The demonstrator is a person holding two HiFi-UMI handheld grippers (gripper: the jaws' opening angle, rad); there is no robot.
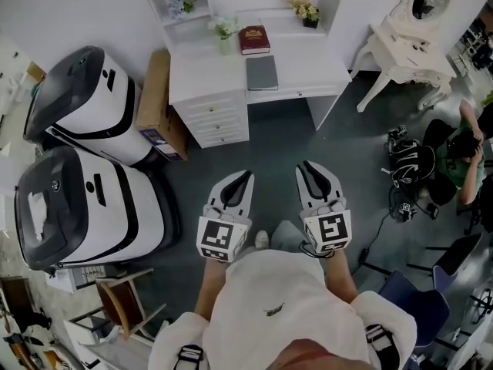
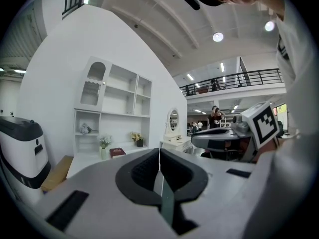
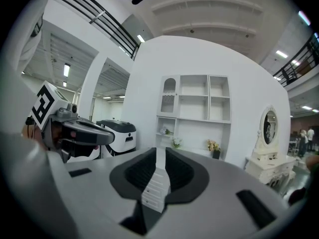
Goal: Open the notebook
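Looking down, only the head view shows the notebook (image 1: 262, 72).

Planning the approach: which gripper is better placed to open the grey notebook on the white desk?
Left, marginally. The left gripper lines up closer with the grey notebook than the right gripper; both are far from the desk.

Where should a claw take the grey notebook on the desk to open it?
Probably the cover's free long edge, approached from the front of the white desk: the grey notebook lies flat and closed near that front. The spine side is unclear.
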